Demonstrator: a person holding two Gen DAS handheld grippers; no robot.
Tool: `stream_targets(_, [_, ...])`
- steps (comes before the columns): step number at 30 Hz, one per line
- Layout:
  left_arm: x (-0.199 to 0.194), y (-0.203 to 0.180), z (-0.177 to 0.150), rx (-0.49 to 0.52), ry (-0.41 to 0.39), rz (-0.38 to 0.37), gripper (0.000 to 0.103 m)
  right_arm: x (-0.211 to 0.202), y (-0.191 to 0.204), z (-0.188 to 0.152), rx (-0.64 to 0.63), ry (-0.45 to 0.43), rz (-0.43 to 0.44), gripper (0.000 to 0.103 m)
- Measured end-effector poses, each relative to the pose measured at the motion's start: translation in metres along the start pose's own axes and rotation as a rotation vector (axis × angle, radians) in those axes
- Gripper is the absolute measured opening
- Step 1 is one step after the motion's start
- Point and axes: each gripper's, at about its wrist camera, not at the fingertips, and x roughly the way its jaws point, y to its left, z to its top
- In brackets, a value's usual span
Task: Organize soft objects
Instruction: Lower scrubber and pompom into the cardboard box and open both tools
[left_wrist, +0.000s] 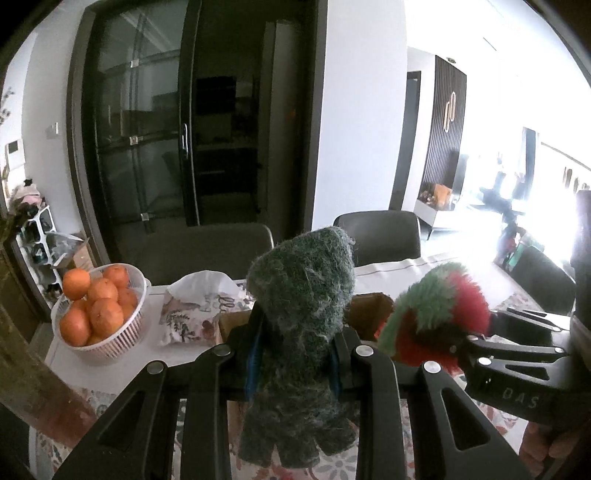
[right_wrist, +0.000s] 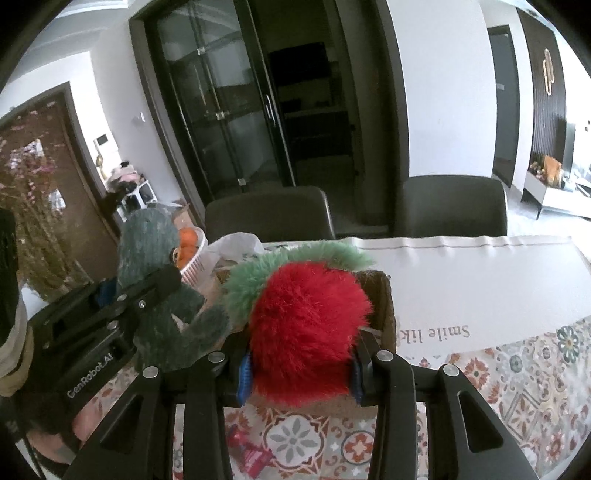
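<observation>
My left gripper (left_wrist: 295, 354) is shut on a dark green fuzzy plush toy (left_wrist: 301, 314) and holds it upright above the table; the toy also shows in the right wrist view (right_wrist: 155, 266). My right gripper (right_wrist: 299, 373) is shut on a red plush strawberry with a green leafy top (right_wrist: 306, 325), which also shows in the left wrist view (left_wrist: 436, 314). Both toys hang over a brown cardboard box (right_wrist: 384, 306), mostly hidden behind them (left_wrist: 369, 310). The two grippers are side by side, close together.
A white basket of oranges (left_wrist: 99, 314) and a floral tissue pack (left_wrist: 192, 310) stand at the table's left. The table has a patterned cloth (right_wrist: 517, 369). Dark chairs (right_wrist: 454, 206) stand along the far edge.
</observation>
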Motion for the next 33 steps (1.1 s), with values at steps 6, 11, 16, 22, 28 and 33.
stream_targets(6, [0.037,0.000,0.002,0.030,0.045,0.011,0.029,0.033,-0.007,0.002,0.015,0.065,-0.006,0.040])
stream_targets(11, [0.066,0.001,-0.005,0.064,0.116,0.000,0.029,0.060,-0.010,0.001,0.008,0.122,-0.007,0.040])
stream_targets(16, [0.089,0.005,-0.010,0.074,0.184,-0.013,0.029,0.087,-0.014,0.001,0.019,0.187,0.004,0.040])
stream_targets(22, [0.113,-0.001,-0.022,0.144,0.284,-0.022,0.030,0.112,-0.017,-0.002,0.019,0.269,0.016,0.041])
stream_targets(28, [0.128,-0.008,-0.035,0.187,0.369,-0.029,0.036,0.130,-0.022,-0.006,0.045,0.346,0.032,0.043])
stream_targets(33, [0.133,-0.009,-0.037,0.201,0.429,0.001,0.066,0.137,-0.022,-0.006,0.074,0.381,0.050,0.052])
